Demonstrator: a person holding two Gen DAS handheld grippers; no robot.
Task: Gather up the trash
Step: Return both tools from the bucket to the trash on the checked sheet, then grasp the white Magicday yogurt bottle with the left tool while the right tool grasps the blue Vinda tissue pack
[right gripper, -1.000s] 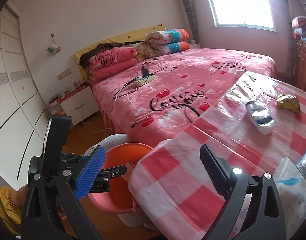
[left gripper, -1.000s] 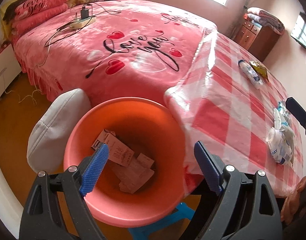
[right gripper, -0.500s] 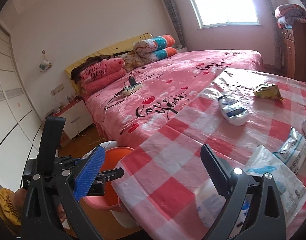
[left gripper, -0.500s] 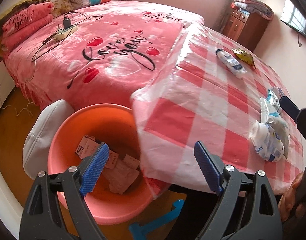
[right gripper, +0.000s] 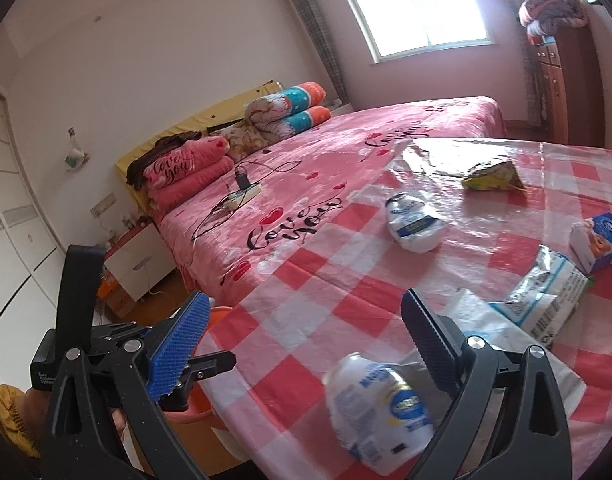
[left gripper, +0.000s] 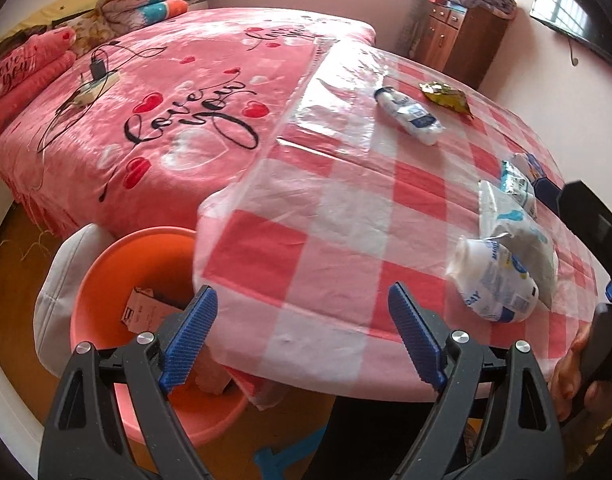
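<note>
Both sets of tongs stand wide apart with nothing between their blue pads. The left tongs (left gripper: pixel 302 336) hang over the near edge of the table (left gripper: pixel 329 216), which wears a red-and-white checked cloth under clear plastic; the right tongs (right gripper: pixel 306 344) hover above the same table, with a crumpled white and blue wrapper (right gripper: pixel 381 408) lying on the cloth between their pads, untouched. That wrapper also shows in the left view (left gripper: pixel 493 280), resting on a flattened white bag (left gripper: pixel 509 224) near the table's right edge. Farther back on the table from it sit a silver and white foil packet (right gripper: pixel 545 296) and, just beyond that, a small blue and white carton (right gripper: pixel 597 240). Toward the middle of the table lies a second white and blue wrapper (right gripper: pixel 413 224), and behind that, near the table's far side, a crumpled yellow snack bag (right gripper: pixel 493 176). Beside the table's near left corner, on the floor and partly tucked under the overhanging cloth, stands an orange bin (left gripper: pixel 138 272) with a piece of pink cardboard (left gripper: pixel 142 308) inside it; a white cushion-like thing (left gripper: pixel 62 280) presses against the bin's outer left side. Beyond the table spreads a bed (left gripper: pixel 178 104) under a pink blanket, with a power strip (left gripper: pixel 94 84) and its cords lying on top.
</note>
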